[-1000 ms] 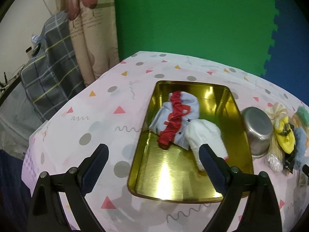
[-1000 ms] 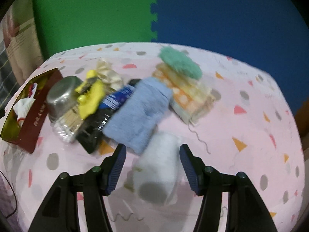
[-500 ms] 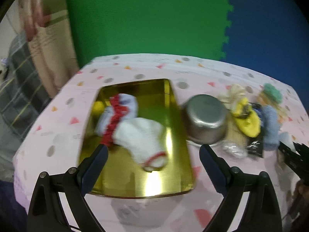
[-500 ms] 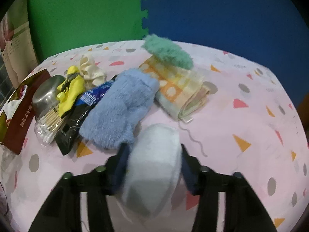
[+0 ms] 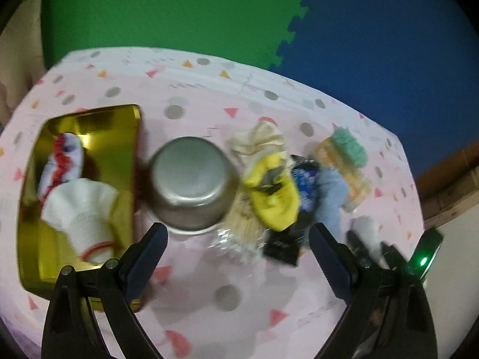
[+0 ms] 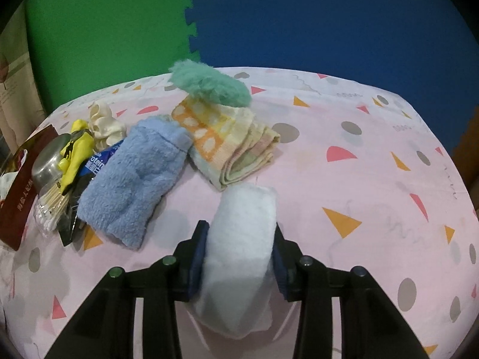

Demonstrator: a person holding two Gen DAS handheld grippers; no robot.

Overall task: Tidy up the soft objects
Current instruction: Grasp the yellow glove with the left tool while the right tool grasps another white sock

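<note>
The white sock (image 6: pixel 239 257) is between the two fingers of my right gripper (image 6: pixel 239 261). It is long, and its long way runs the same way the fingers point, away from me and a bit down to the table (image 6: pixel 344 155). One end sticks out past the fingertips toward the folded towel (image 6: pixel 230 143). The other end hangs back under the gripper. The pads press on both sides of the sock and squeeze it in the middle. The jaws have just been closing on it, and now they are partly shut with the sock held tight.

Just beside the sock, on the left, lies a fluffy blue sock (image 6: pixel 134 179). A green fuzzy cloth (image 6: pixel 209 85) sits on top of the towel. Farther left I see a yellow glove (image 6: pixel 74 155), a dark snack bag (image 6: pixel 89 167), a cream scrunchie (image 6: pixel 103 124) and a metal bowl (image 6: pixel 49 161), all close together.

My left gripper (image 5: pixel 238 257) is wide open and holds nothing. It hangs above the table near the metal bowl. This picture is blurry. To its left is a gold tray (image 5: pixel 74 125) with a white sock with a red line (image 5: pixel 85 215) and a white and red cloth (image 5: pixel 61 161) in it.
</note>
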